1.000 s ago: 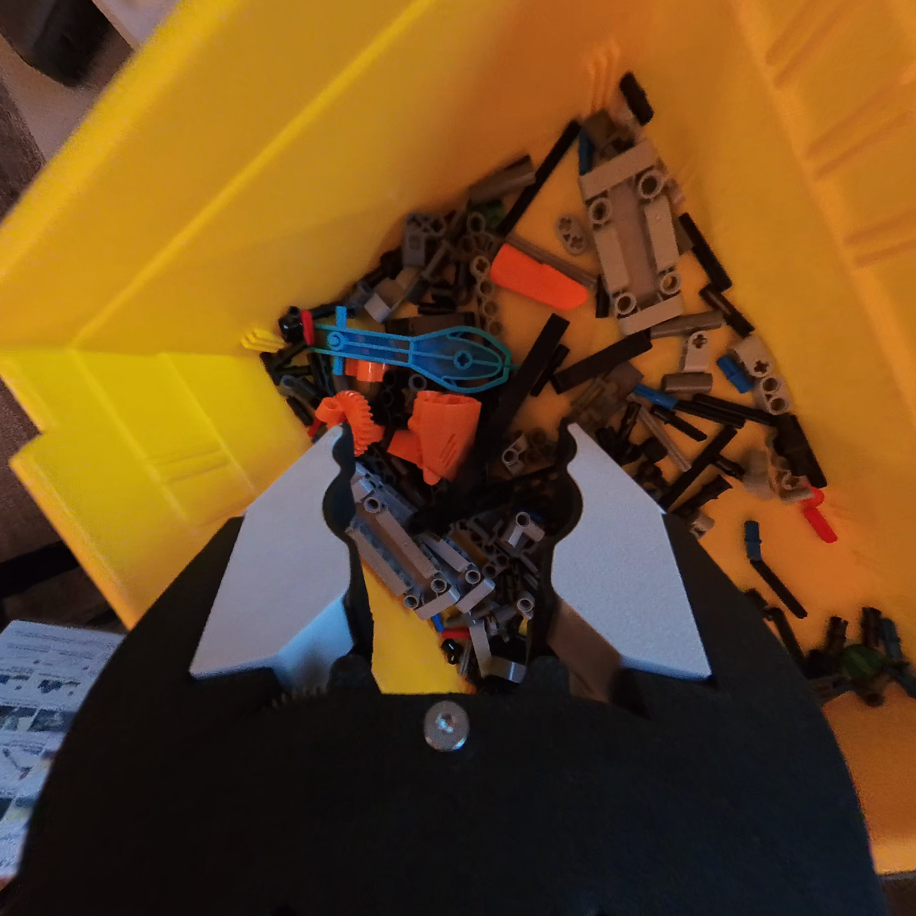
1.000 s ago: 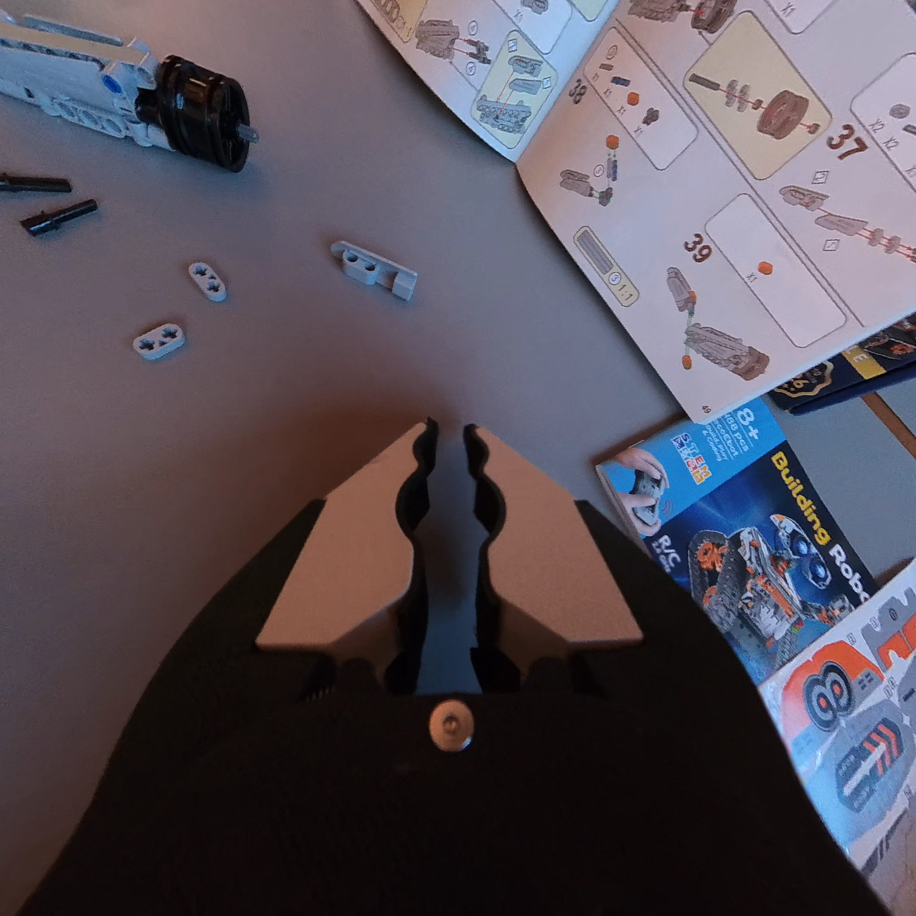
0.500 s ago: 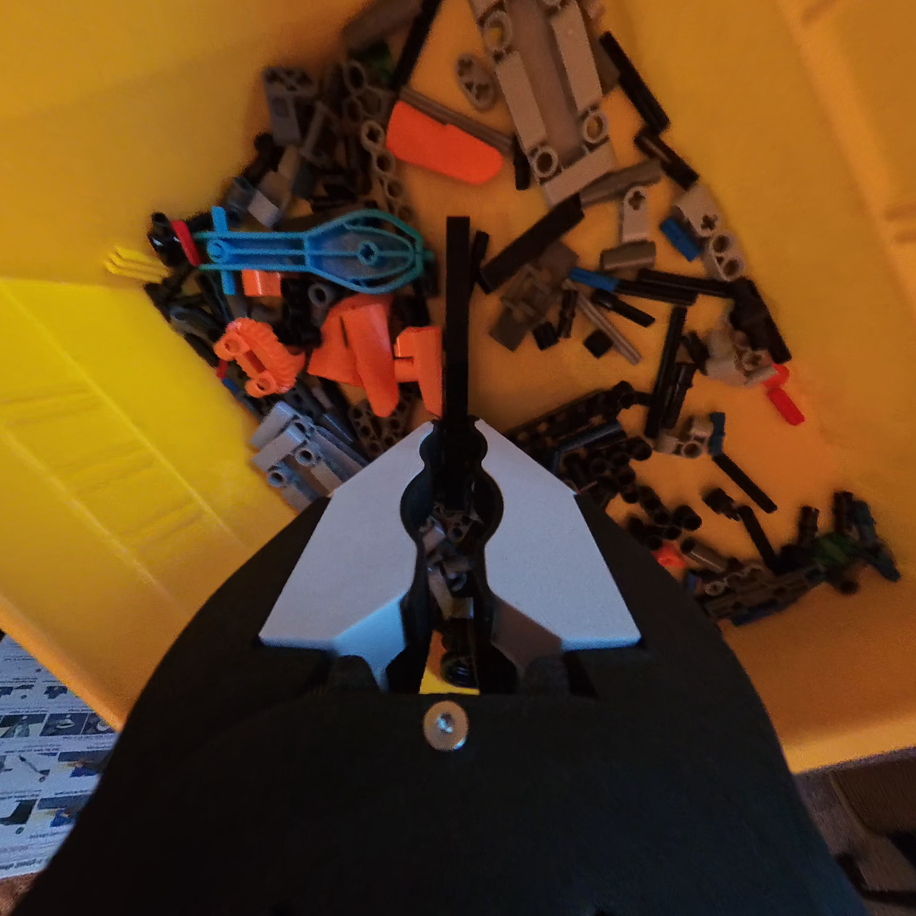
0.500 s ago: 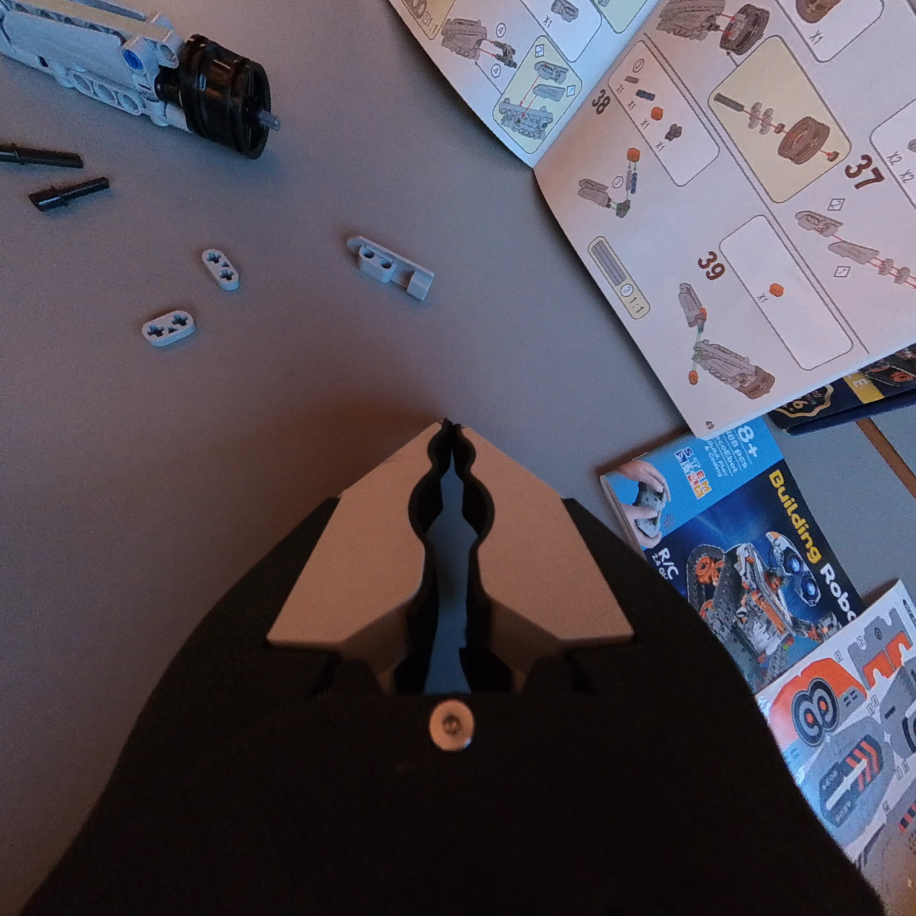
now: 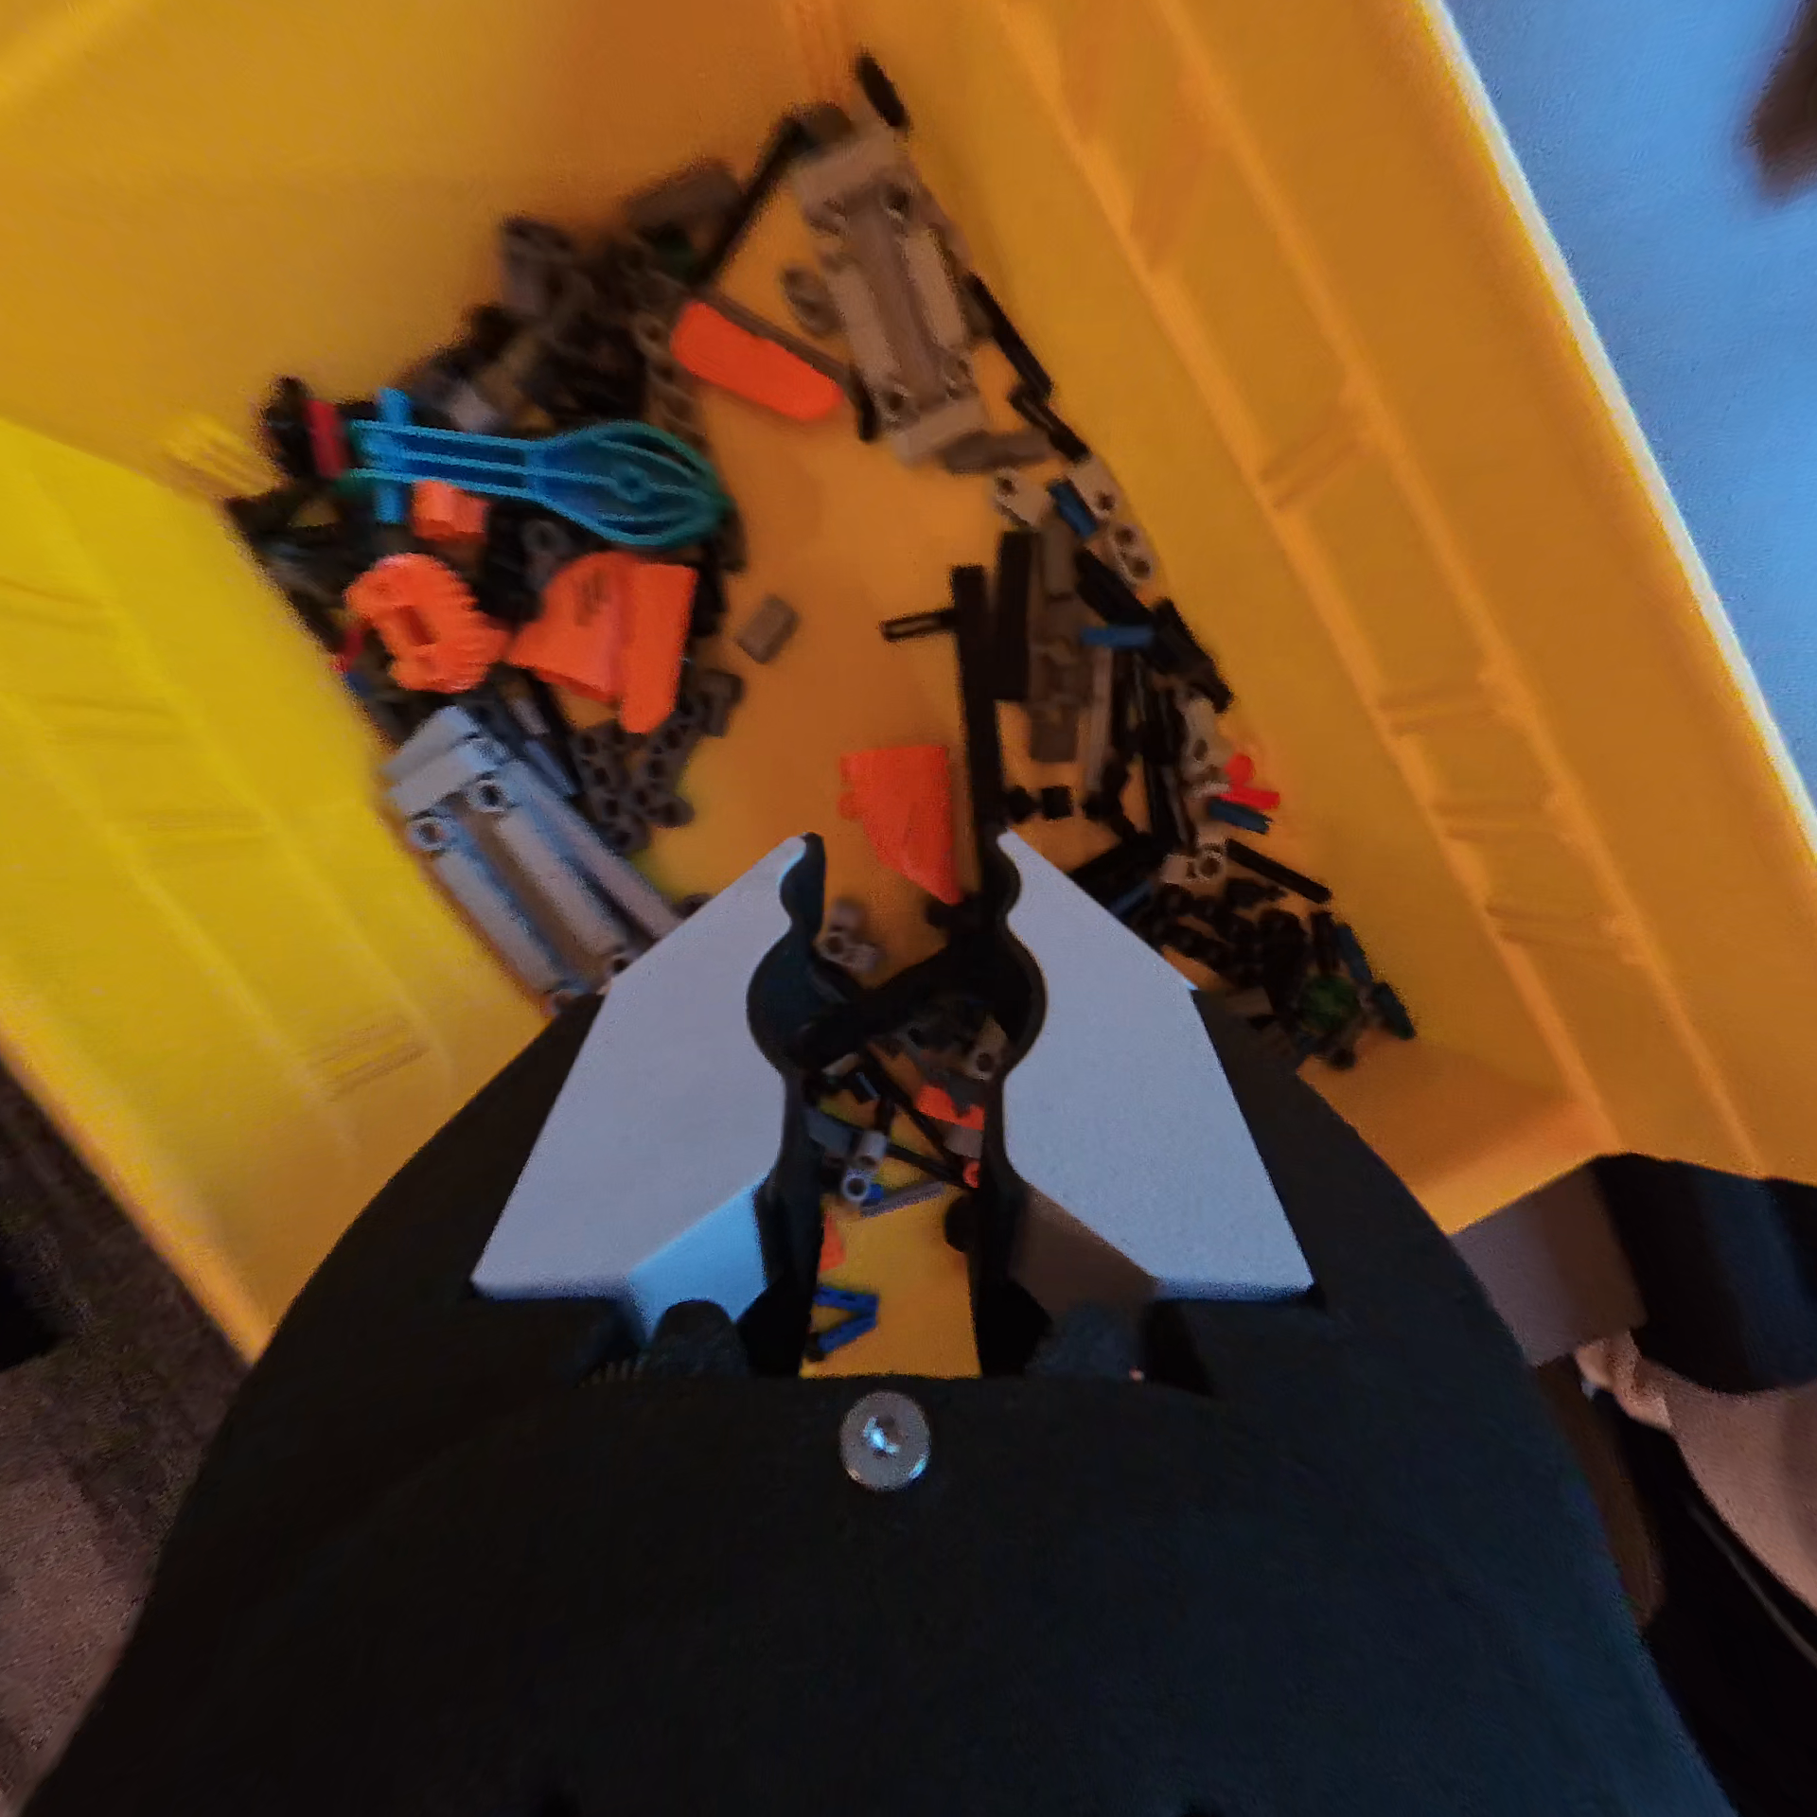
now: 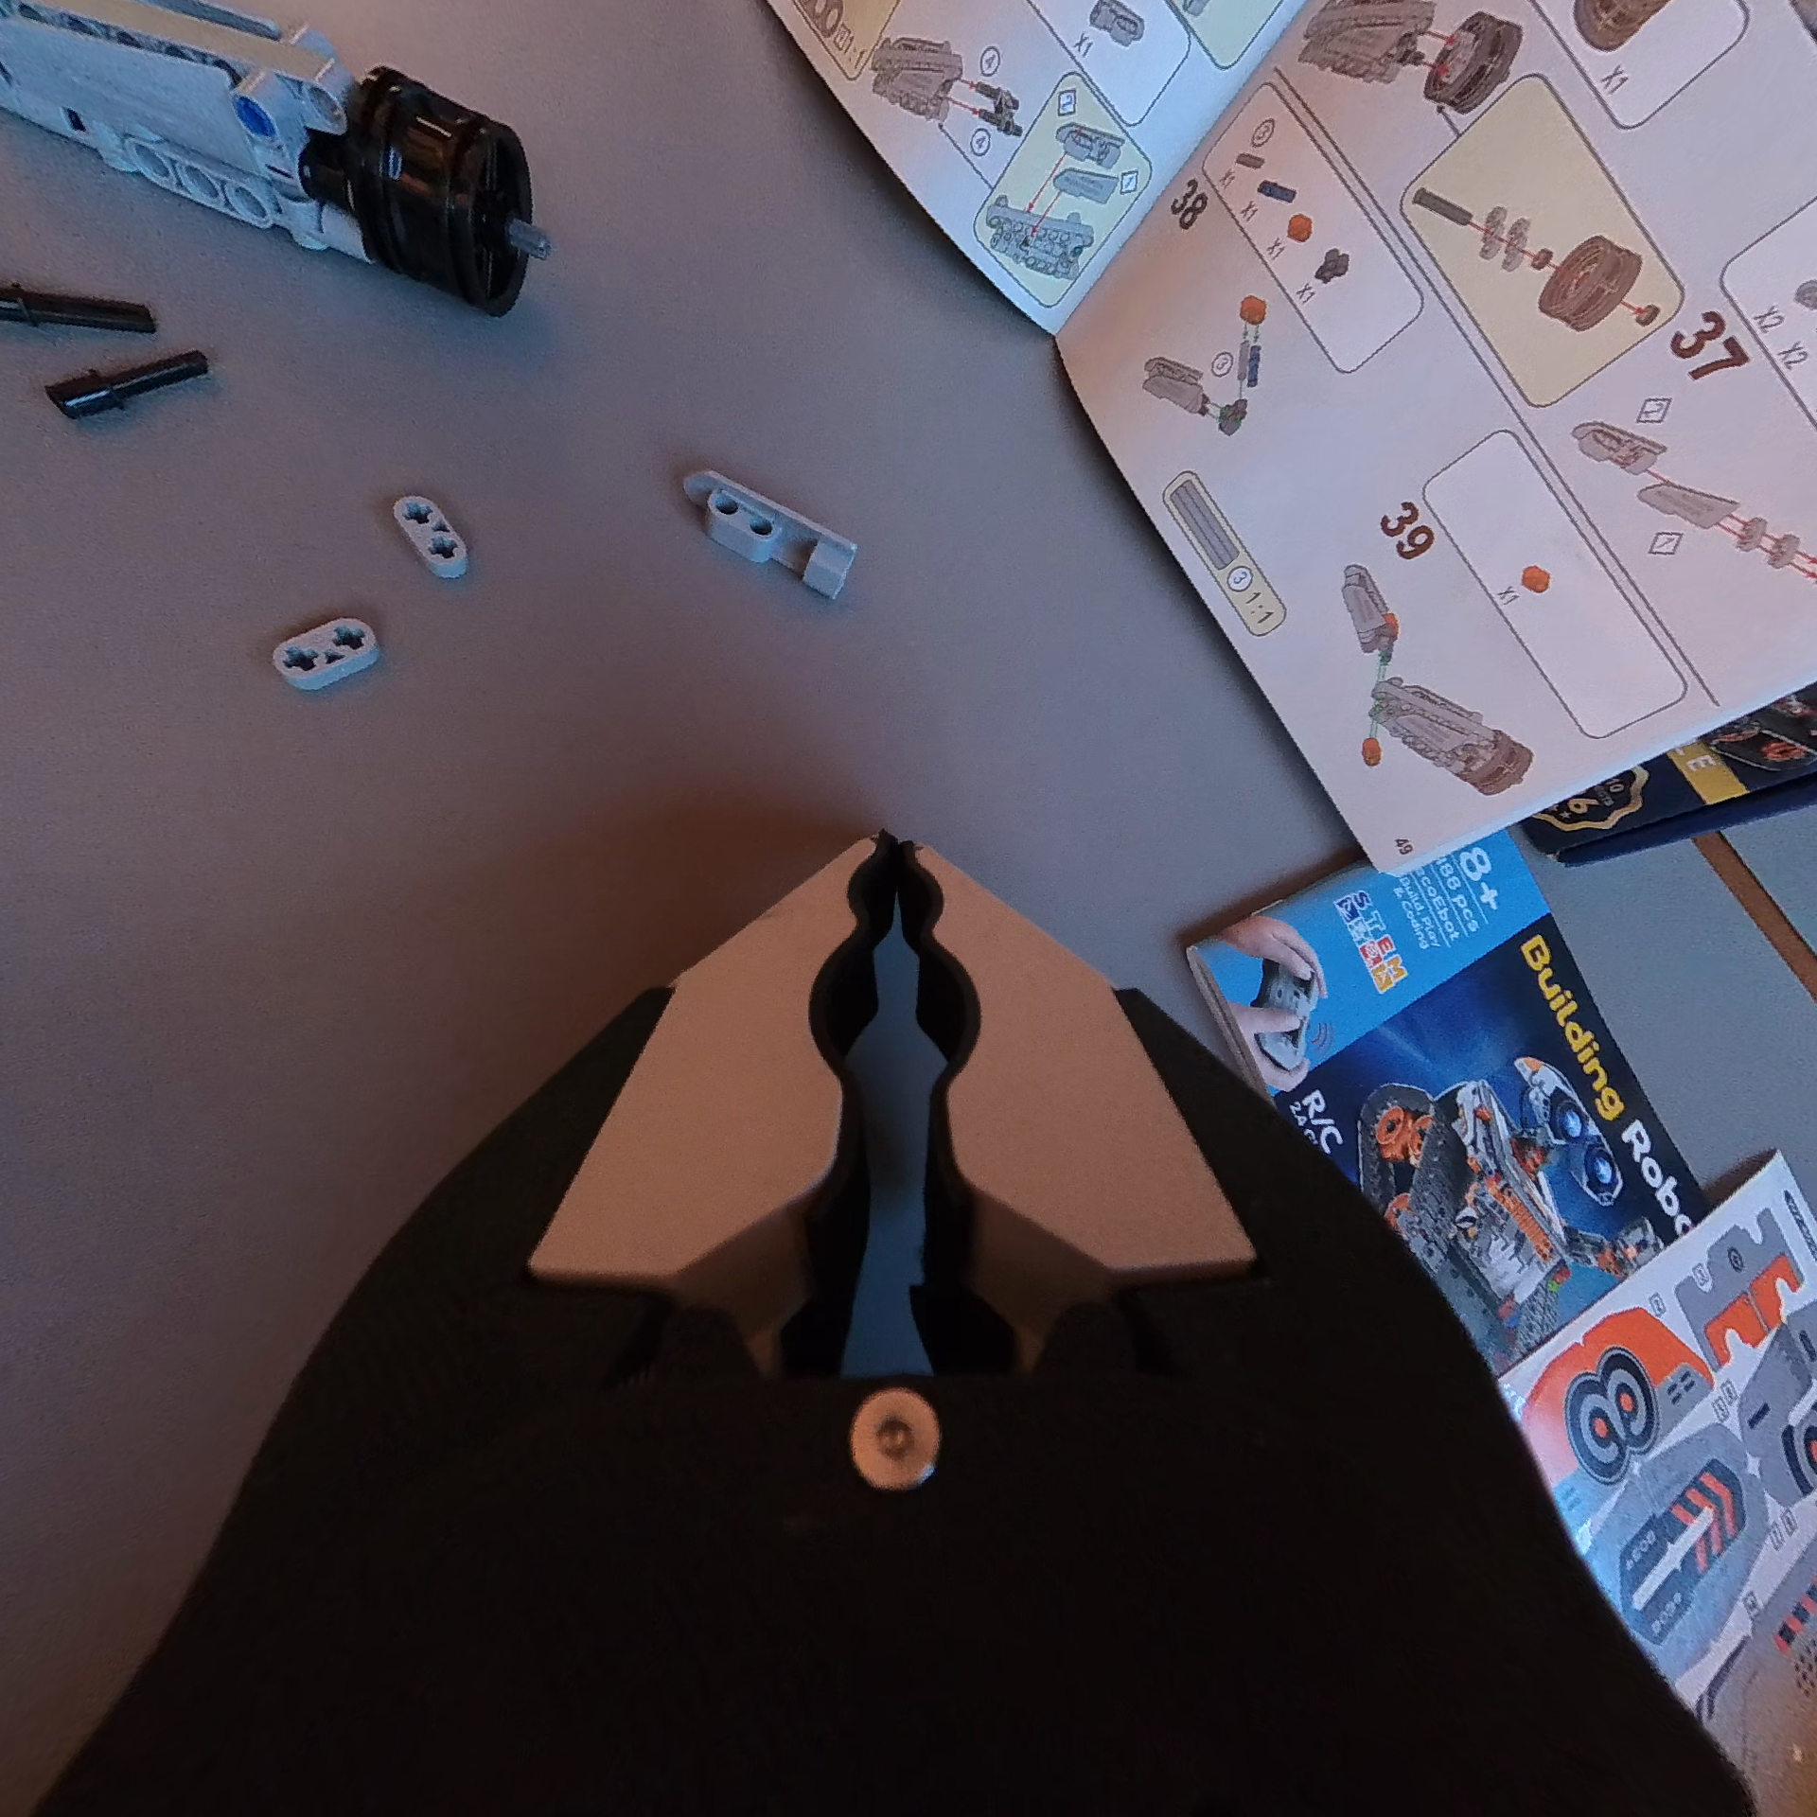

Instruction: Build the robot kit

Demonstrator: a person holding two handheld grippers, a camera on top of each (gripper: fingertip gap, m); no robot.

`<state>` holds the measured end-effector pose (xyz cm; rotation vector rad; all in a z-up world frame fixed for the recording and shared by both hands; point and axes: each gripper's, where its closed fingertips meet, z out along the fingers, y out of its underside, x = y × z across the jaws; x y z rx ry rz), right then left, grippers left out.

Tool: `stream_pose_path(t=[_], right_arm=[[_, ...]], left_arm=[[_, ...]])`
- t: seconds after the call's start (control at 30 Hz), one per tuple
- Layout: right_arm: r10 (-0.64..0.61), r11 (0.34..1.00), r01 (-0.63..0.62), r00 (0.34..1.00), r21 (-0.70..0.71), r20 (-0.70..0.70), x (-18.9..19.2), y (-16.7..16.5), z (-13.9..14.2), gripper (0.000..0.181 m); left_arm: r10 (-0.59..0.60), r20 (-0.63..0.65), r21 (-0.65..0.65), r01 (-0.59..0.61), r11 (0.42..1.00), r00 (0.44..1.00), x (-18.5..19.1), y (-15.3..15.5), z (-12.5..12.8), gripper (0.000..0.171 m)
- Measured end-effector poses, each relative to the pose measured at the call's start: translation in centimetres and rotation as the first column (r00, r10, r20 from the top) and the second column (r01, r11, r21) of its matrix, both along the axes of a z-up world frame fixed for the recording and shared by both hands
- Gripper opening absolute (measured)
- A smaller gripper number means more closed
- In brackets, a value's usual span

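Note:
My left gripper (image 5: 907, 850) is open inside a yellow bin (image 5: 1278, 492), low over a heap of small building pieces. A long black beam (image 5: 973, 688) stands along the inner side of its right finger, and an orange wedge piece (image 5: 905, 806) lies just ahead between the tips. A teal and blue tool piece (image 5: 551, 482), an orange gear (image 5: 423, 629) and grey beams (image 5: 501, 836) lie to the left. My right gripper (image 6: 890, 846) is shut and empty above a grey table (image 6: 492, 885). A grey bracket (image 6: 767, 531) lies ahead of it.
On the table lie two small grey links (image 6: 431, 536) (image 6: 324, 649), two black pins (image 6: 128, 383), a white assembly with a black wheel (image 6: 433, 187), an open instruction booklet (image 6: 1426, 344), a blue leaflet (image 6: 1455, 1062) and a sticker sheet (image 6: 1691, 1426). A person's hand (image 5: 1671, 1396) shows beside the bin.
My left gripper shut on the long black beam half a second ago and has now opened again; pieces in the bin have shifted. My right gripper has closed from a narrow gap to fully shut.

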<state>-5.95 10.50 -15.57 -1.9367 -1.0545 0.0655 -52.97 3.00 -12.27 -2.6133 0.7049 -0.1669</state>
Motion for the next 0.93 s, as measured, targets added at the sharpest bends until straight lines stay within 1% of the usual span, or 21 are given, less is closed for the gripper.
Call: stream_pose_path(t=[0.03,0.1,0.13,0.2,0.23,0.3,0.37,0.4,0.5,0.6,0.73,0.8,0.83,0.87,0.93], right_arm=[[0.000,1.000,0.000,1.000,0.003,0.002,0.0,0.0,0.0,0.000],[0.000,1.000,0.000,1.000,0.008,0.006,0.0,0.0,0.0,0.000],[0.000,1.000,0.000,1.000,0.008,0.007,0.0,0.0,0.0,0.000],[0.000,1.000,0.000,1.000,0.005,0.004,0.0,0.0,0.0,0.000],[-0.001,1.000,0.001,1.000,0.001,0.001,0.0,0.0,0.0,0.000],[-0.001,1.000,0.001,1.000,-0.004,-0.003,0.0,0.0,0.0,0.000],[-0.001,1.000,0.001,1.000,-0.005,-0.004,0.0,0.0,0.0,0.000],[-0.001,1.000,0.001,1.000,-0.004,-0.003,0.0,0.0,0.0,0.000],[-0.001,1.000,0.001,1.000,0.001,0.002,0.0,0.0,0.0,0.000],[0.000,1.000,0.000,1.000,-0.003,-0.002,0.0,0.0,0.0,0.000],[0.002,1.000,-0.002,1.000,-0.010,-0.008,0.0,0.0,0.0,0.000],[0.003,1.000,-0.003,1.000,-0.014,-0.011,0.0,0.0,0.0,0.000],[0.003,1.000,-0.003,1.000,-0.016,-0.013,0.0,0.0,0.0,0.000],[0.003,1.000,-0.003,1.000,-0.018,-0.014,0.0,0.0,0.0,0.000],[0.003,1.000,-0.003,1.000,-0.020,-0.016,0.0,0.0,0.0,0.000]], left_arm=[[0.039,-0.001,0.023,-0.039,0.999,0.999,-0.8,0.5,0.6,0.034],[0.131,-0.044,0.060,-0.128,0.990,0.990,-2.9,1.3,1.3,0.047],[0.178,-0.078,0.078,-0.172,0.982,0.981,-4.1,1.5,1.5,0.049],[0.278,-0.134,0.113,-0.264,0.958,0.951,-6.3,1.9,1.7,0.046],[0.303,-0.125,0.111,-0.290,0.950,0.945,-6.5,2.0,1.6,0.045],[0.317,-0.087,0.071,-0.311,0.948,0.944,-6.1,2.1,1.0,0.044],[0.343,-0.123,0.057,-0.339,0.939,0.931,-6.7,2.2,0.4,0.046],[0.350,-0.147,0.059,-0.345,0.937,0.925,-7.0,2.4,0.1,0.040],[0.353,-0.200,0.065,-0.347,0.936,0.914,-7.3,2.8,-0.3,0.041],[0.343,-0.297,0.076,-0.336,0.939,0.891,-7.8,2.9,-0.8,0.042],[0.314,-0.399,0.125,-0.288,0.949,0.861,-8.1,3.2,-1.4,0.046],[0.302,-0.424,0.132,-0.272,0.953,0.854,-8.0,3.2,-1.8,0.048],[0.298,-0.423,0.121,-0.272,0.955,0.856,-7.9,3.1,-2.2,0.044],[0.293,-0.411,0.093,-0.280,0.956,0.864,-7.7,2.8,-2.8,0.046],[0.309,-0.386,0.083,-0.301,0.950,0.869,-7.7,2.6,-3.3,0.038]])
